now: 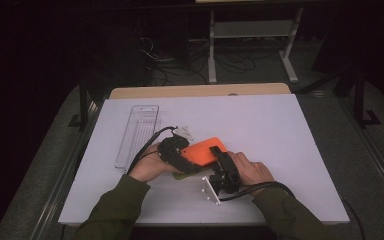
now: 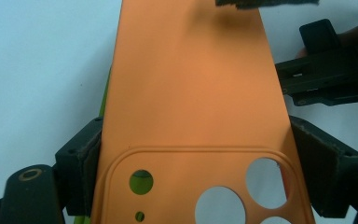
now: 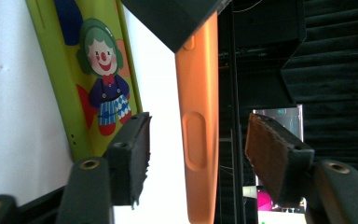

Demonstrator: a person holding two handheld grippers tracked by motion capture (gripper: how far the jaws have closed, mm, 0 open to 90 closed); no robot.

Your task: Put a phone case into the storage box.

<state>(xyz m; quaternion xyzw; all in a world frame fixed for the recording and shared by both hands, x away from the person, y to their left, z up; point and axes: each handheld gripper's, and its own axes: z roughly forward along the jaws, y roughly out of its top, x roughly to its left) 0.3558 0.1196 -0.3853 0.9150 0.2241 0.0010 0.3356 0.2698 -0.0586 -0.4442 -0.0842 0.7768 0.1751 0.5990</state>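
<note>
Orange phone case: held off the white surface near its middle, toward the near edge, camera cut-outs facing the left gripper.
Left gripper: pinching the orange phone case across its width at the cut-out end; in the left gripper view both pads press its long edges.
Right gripper: jaws spread either side of the case's thin edge, not touching it in the right gripper view; the pinch is not yet made.
Green clown case: lies on the surface just beneath the orange one, at its left in the right gripper view.
Clear tray: far left, well apart.
Progress: orange case lifted and steadied by one gripper; the second grip, and whatever joining or parting of the two cases follows, is left.
</note>
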